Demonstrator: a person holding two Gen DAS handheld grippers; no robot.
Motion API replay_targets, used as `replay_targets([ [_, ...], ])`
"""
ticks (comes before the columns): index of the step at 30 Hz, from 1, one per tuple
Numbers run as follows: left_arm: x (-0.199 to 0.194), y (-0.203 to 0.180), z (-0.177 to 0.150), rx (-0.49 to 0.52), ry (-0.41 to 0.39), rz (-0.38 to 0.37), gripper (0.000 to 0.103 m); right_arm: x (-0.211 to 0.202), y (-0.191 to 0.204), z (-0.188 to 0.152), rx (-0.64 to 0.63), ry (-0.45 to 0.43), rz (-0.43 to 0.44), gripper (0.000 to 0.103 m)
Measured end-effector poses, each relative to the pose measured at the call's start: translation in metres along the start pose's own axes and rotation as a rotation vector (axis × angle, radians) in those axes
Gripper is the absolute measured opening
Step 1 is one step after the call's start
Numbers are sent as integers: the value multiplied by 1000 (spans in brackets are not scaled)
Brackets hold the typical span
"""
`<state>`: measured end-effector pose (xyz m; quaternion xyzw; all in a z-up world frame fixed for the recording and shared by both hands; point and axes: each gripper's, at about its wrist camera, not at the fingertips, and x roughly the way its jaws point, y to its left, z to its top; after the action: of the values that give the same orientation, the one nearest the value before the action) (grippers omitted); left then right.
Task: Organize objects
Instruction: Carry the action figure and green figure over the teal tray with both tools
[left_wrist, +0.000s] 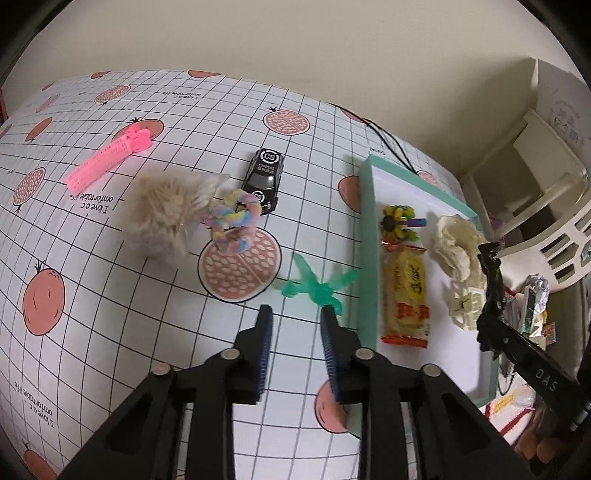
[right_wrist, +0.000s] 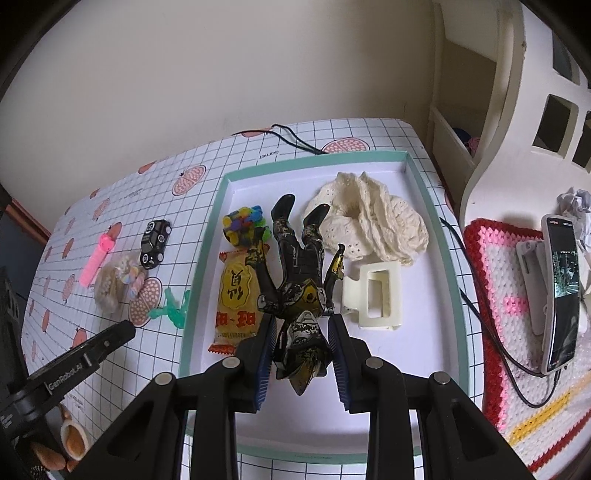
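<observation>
Objects for sorting: loose items lie on the gridded tablecloth (left_wrist: 110, 332); the rest are already inside the teal-rimmed tray (right_wrist: 207, 258).

Outside the tray, left to right in the left wrist view:
- Pink comb clip (left_wrist: 107, 158), far left, well apart from the tray.
- Beige fur pompom (left_wrist: 162, 218), touching a pastel twisted hair tie (left_wrist: 236, 221).
- Black toy car (left_wrist: 264, 179), just behind the hair tie.
- Green translucent figure (left_wrist: 314, 284), lying flat just beside the tray's near wall.

Left gripper (left_wrist: 295, 317): jaws apart at a moderate width, empty, poised just short of the green figure, its right fingertip close to the figure's lower limb.

Inside the tray, left to right in the right wrist view:
- Multicoloured bead cluster (right_wrist: 243, 223).
- Yellow snack packet (right_wrist: 236, 295).
- Black-and-gold action figure (right_wrist: 299, 291), legs pointing away from the camera.
- Cream lace scrunchie (right_wrist: 373, 221).
- Cream claw clip (right_wrist: 373, 295).

Right gripper (right_wrist: 303, 325): fingers either side of the action figure's head and torso, a sliver of gap showing, so whether it grips or has let go cannot be told.

Step in hand, by judgement: the action figure is being set in the tray while the left gripper lines up on the green figure. Next move calls for lowering the left jaws astride that thin, flat piece and pinching low, clear of the tray wall.
</observation>
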<state>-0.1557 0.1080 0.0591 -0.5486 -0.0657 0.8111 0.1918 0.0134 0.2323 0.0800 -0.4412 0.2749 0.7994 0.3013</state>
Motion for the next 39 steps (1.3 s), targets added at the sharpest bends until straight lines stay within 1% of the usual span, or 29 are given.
replay_targets([
  [1, 2, 0, 0, 0, 0, -1, 34, 1, 1, 0, -1, 2, 1, 31],
  [3, 7, -1, 1, -1, -2, -7, 36, 3, 2, 0, -3, 6, 4, 31],
  [5, 11, -5, 3, 16, -10, 4, 42, 5, 4, 0, -6, 8, 5, 31],
  [7, 16, -9, 4, 36, -22, 11, 51, 7, 5, -1, -10, 11, 4, 31],
  [9, 22, -11, 7, 46, -22, 15, 52, 9, 5, -1, -10, 14, 2, 31],
  [13, 33, -15, 10, 67, -26, 33, 52, 13, 4, 0, -9, 18, 4, 31],
  [16, 40, -17, 11, 77, -22, 30, 53, 15, 6, 0, -10, 19, 5, 31],
  [21, 51, -18, 11, 84, -18, 45, 53, 22, 7, -1, -11, 30, 7, 31],
  [28, 54, -21, 12, 94, -47, 51, 53, 27, 8, 0, -12, 33, 7, 31],
  [31, 54, -22, 10, 98, -55, 79, 46, 28, 8, 0, -11, 36, 6, 31],
  [32, 54, -22, 10, 93, -55, 71, 45, 29, 8, 0, -11, 36, 6, 31],
  [33, 53, -21, 10, 86, -54, 61, 40, 29, 8, 0, -12, 37, 6, 31],
  [39, 54, -20, 8, 68, -50, 45, 39, 28, 9, 0, -13, 36, 5, 31],
])
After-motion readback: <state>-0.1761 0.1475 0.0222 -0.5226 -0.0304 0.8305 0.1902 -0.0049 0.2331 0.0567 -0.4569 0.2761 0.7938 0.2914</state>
